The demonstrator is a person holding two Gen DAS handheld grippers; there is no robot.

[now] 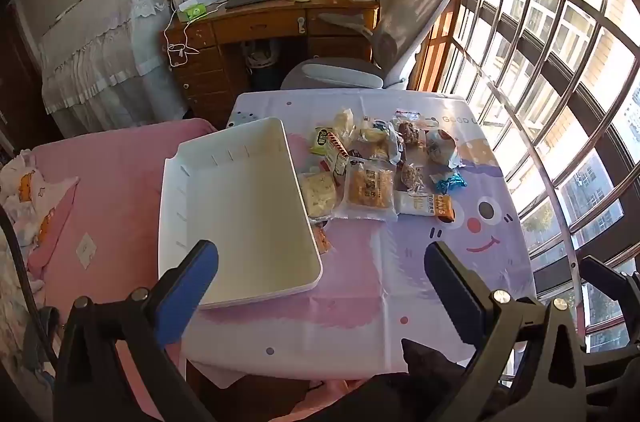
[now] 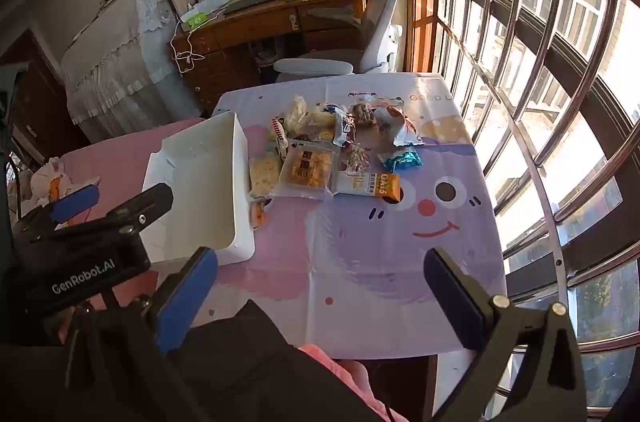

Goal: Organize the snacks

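A white empty tray (image 1: 240, 206) lies on the left part of the table (image 1: 360, 286), also seen as the white tray (image 2: 200, 174) in the right wrist view. Several wrapped snacks (image 1: 366, 188) lie in a heap to its right: a biscuit pack (image 2: 306, 168), an orange-ended bar (image 2: 374, 187), a blue foil sweet (image 2: 402, 160). My left gripper (image 1: 320, 286) hangs open over the table's near edge, nothing between its fingers. My right gripper (image 2: 320, 286) is open too, above the near edge, empty. The left gripper (image 2: 76, 218) shows at the left of the right wrist view.
The table wears a pink and purple cartoon-face cloth (image 2: 400, 222). A pink bed (image 1: 112, 190) lies to the left. A grey office chair (image 1: 384, 42) and a wooden desk (image 1: 272, 22) stand behind. Barred windows (image 1: 560, 82) run along the right.
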